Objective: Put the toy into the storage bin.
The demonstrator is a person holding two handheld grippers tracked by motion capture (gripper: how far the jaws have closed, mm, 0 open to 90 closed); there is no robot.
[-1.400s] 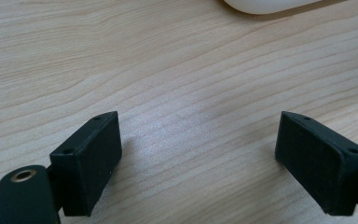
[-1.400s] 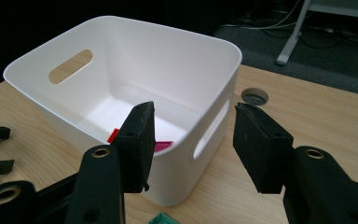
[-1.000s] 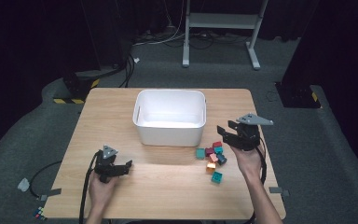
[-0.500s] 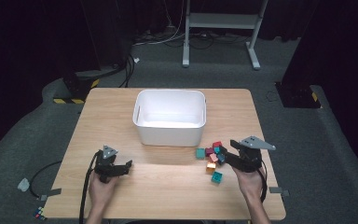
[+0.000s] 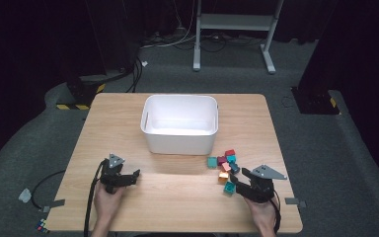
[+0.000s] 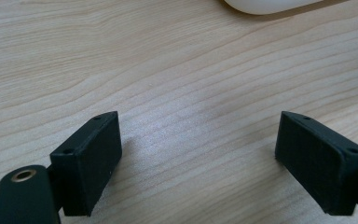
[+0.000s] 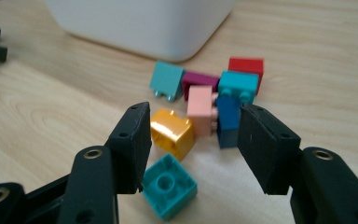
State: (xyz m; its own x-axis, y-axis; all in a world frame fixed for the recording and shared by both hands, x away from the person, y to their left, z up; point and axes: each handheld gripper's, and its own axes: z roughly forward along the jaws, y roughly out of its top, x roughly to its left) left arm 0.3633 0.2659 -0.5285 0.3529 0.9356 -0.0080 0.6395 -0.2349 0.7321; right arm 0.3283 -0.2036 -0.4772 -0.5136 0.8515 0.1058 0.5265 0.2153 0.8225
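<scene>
A white bin (image 5: 179, 124) stands mid-table. Several small bricks lie to its front right: teal (image 5: 212, 161), red (image 5: 230, 153), gold (image 5: 223, 175) and a teal one (image 5: 229, 187) nearest me. My right gripper (image 5: 246, 185) sits low just behind that cluster, open. In the right gripper view its jaws frame the gold brick (image 7: 171, 133), a pink brick (image 7: 200, 109) and a dark blue brick (image 7: 227, 120), with the upturned teal brick (image 7: 169, 185) below the left jaw. My left gripper (image 5: 131, 177) rests open on bare wood at the front left, nothing between its fingers (image 6: 87, 161).
The table's front edge (image 5: 177, 231) is close under both hands. The bin's rounded corner (image 7: 177, 32) rises right behind the bricks, and its base (image 6: 270, 4) lies ahead of the left gripper. A metal stand (image 5: 234, 29) is on the floor beyond the table.
My right gripper has come down and back toward me, from above the bricks to table height behind them. The left gripper has stayed put.
</scene>
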